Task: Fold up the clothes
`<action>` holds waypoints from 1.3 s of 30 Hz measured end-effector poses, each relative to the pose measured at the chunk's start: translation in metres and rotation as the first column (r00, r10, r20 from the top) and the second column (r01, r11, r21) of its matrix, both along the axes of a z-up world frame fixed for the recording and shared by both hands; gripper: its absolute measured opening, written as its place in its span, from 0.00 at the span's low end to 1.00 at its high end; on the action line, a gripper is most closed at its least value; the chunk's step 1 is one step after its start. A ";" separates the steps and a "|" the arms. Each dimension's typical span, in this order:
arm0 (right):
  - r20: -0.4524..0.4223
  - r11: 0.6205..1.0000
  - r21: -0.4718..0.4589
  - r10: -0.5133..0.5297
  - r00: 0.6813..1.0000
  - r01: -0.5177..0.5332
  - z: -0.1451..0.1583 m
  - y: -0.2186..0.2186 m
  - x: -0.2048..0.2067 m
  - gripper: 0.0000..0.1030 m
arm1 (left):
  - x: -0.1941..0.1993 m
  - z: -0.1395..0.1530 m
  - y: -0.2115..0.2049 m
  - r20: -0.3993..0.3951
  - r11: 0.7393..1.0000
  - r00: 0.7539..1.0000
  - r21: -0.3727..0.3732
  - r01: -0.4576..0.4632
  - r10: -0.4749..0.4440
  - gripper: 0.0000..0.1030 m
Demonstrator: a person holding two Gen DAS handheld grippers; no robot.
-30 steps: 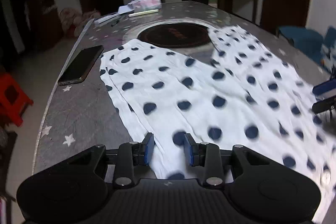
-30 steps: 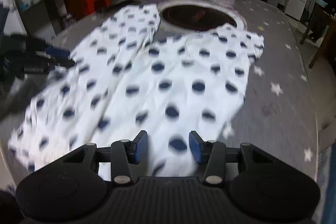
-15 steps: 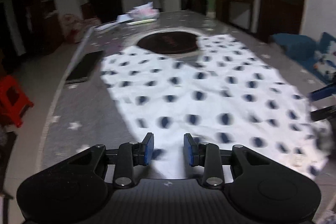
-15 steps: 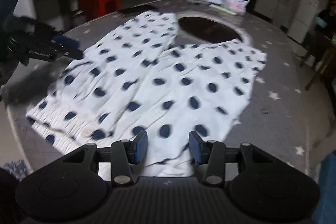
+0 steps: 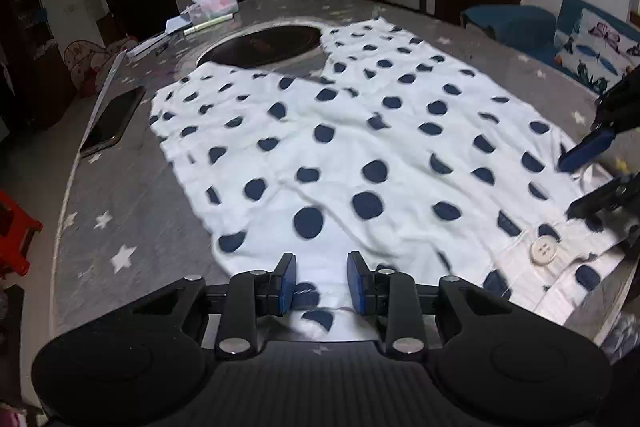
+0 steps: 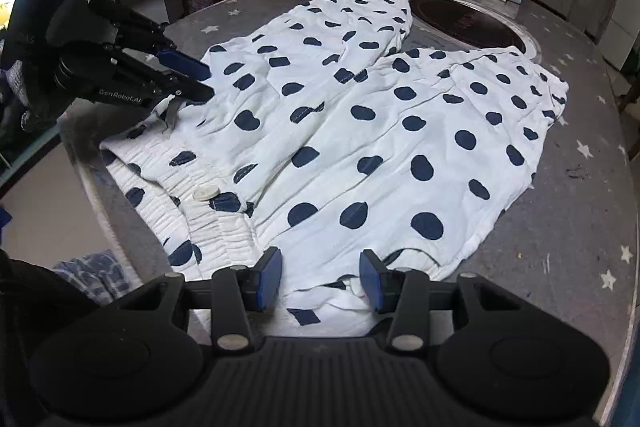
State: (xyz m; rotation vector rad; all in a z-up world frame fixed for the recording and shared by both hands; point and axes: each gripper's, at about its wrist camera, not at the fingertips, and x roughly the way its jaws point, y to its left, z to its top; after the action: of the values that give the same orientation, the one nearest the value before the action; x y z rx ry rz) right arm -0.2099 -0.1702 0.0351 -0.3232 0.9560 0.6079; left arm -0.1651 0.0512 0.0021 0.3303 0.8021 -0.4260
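The polka-dot shorts [image 6: 360, 131] now lie spread flat on the surface [image 6: 580, 227], legs toward 12 o'clock; before, the cloth was moving. Left tool [image 5: 322, 281] and right tool [image 6: 320, 277] are released above the waistband [image 6: 208, 223], which is ready for folding.

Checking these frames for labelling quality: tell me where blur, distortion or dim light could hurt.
Left wrist view: sharp on the polka-dot shorts, fisheye bends the table edge, the room behind is dim. Right wrist view: also sharp, the button crisp, dark corners, a bright screen at the top left.
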 end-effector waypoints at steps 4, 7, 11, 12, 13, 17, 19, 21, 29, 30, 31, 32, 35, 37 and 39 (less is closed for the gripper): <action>-0.030 0.998 0.065 -0.017 0.999 0.019 0.016 -0.011 0.011 0.43 | 0.003 0.007 0.007 -0.012 1.000 1.000 -0.014 0.000 0.000 0.31; 0.020 0.995 0.082 -0.057 0.998 0.055 0.034 -0.022 0.029 0.43 | 0.007 0.016 0.006 -0.001 1.000 1.000 -0.028 0.003 -0.003 0.31; 0.085 0.990 0.070 -0.128 0.988 0.122 0.040 -0.033 0.064 0.43 | 0.014 0.027 0.000 0.013 0.998 1.000 -0.058 0.015 -0.014 0.31; 0.095 0.988 0.070 -0.146 0.985 0.140 0.039 -0.034 0.073 0.43 | 0.018 0.030 -0.005 0.015 0.997 1.000 -0.079 0.027 -0.026 0.31; 0.105 0.985 0.070 -0.166 0.981 0.159 0.037 -0.035 0.087 0.43 | 0.021 0.031 -0.013 0.016 0.995 0.999 -0.094 0.045 -0.044 0.31; 0.099 0.974 0.078 -0.220 0.971 0.213 0.021 -0.036 0.129 0.43 | 0.032 0.032 -0.047 0.019 0.982 0.993 -0.148 0.121 -0.120 0.31; 0.086 0.969 0.080 -0.239 0.967 0.232 0.011 -0.036 0.149 0.43 | 0.038 0.027 -0.066 0.007 0.973 0.987 -0.166 0.162 -0.163 0.31; 0.079 0.966 0.067 -0.254 0.964 0.249 -0.002 -0.037 0.163 0.43 | 0.041 0.020 -0.082 -0.010 0.966 0.980 -0.172 0.195 -0.200 0.31; 0.085 0.944 0.044 -0.329 0.940 0.326 -0.019 -0.060 0.200 0.43 | 0.042 -0.009 -0.107 -0.071 0.944 0.954 -0.183 0.276 -0.293 0.33; 0.095 0.943 0.052 -0.334 0.938 0.330 -0.016 -0.062 0.207 0.43 | 0.042 -0.009 -0.107 -0.072 0.942 0.952 -0.185 0.280 -0.297 0.33; 0.105 0.941 0.061 -0.338 0.935 0.333 -0.014 -0.065 0.215 0.43 | 0.043 -0.010 -0.107 -0.075 0.941 0.952 -0.188 0.281 -0.298 0.33; 0.118 0.940 0.059 -0.342 0.932 0.337 -0.012 -0.065 0.226 0.43 | 0.044 -0.010 -0.107 -0.077 0.941 0.951 -0.191 0.280 -0.299 0.34; 0.143 0.932 0.064 -0.362 0.921 0.356 -0.013 -0.065 0.259 0.43 | 0.045 -0.011 -0.107 -0.079 0.939 0.950 -0.197 0.283 -0.303 0.36; 0.145 0.925 0.062 -0.380 0.913 0.375 -0.017 -0.066 0.280 0.43 | 0.045 -0.011 -0.107 -0.081 0.938 0.948 -0.196 0.287 -0.307 0.36; 0.141 0.914 0.052 -0.405 0.903 0.402 -0.024 -0.068 0.301 0.43 | 0.044 -0.011 -0.107 -0.077 0.936 0.947 -0.201 0.290 -0.311 0.37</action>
State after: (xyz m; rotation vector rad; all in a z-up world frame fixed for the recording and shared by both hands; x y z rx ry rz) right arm 0.0907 -0.2383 0.0114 -0.1402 0.8393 0.2086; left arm -0.1209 -0.0554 -0.0088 0.2564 0.8121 -0.8082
